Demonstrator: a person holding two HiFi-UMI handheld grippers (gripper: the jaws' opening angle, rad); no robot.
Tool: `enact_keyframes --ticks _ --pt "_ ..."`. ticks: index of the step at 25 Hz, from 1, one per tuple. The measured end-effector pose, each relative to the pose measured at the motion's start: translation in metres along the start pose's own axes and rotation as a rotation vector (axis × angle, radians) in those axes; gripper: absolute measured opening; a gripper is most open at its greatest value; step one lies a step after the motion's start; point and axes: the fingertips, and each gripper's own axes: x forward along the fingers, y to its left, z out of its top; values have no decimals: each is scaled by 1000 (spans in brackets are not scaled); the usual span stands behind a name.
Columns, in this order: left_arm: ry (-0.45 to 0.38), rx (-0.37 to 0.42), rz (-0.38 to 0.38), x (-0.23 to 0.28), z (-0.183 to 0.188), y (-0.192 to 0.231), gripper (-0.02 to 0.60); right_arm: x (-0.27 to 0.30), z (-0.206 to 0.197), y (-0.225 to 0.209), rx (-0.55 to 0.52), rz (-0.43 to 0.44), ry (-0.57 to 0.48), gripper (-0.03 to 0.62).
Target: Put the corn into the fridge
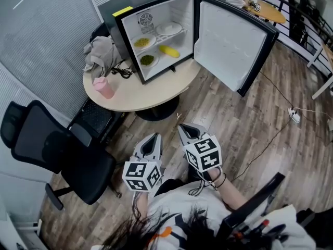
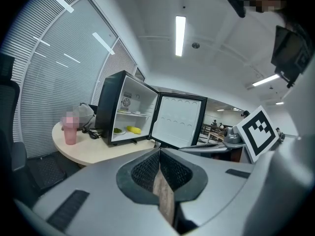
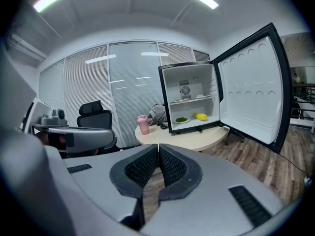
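Observation:
The yellow corn (image 1: 169,51) lies on the floor of the open black mini fridge (image 1: 156,14), beside a plate of green food (image 1: 148,60). The same corn (image 2: 133,130) (image 3: 200,116) shows small in both gripper views. Both grippers hang low over the wooden floor, well short of the table. My left gripper (image 1: 152,140) is shut with nothing in it, and my right gripper (image 1: 186,131) is shut and empty too. The fridge door (image 1: 231,43) stands wide open to the right.
The fridge stands on a round beige table (image 1: 151,95) with a pink cup (image 1: 103,87), a grey cloth (image 1: 100,53) and a black cable (image 1: 123,71). A black office chair (image 1: 57,150) stands at the left. A white power strip (image 1: 294,115) lies on the floor at right.

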Motion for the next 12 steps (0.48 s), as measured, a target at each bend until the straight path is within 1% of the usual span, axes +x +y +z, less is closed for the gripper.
enact_keyframes --ticks 12 --pt "9 10 -9 3 -2 -6 11 -3 -5 -5 11 -9 8 21"
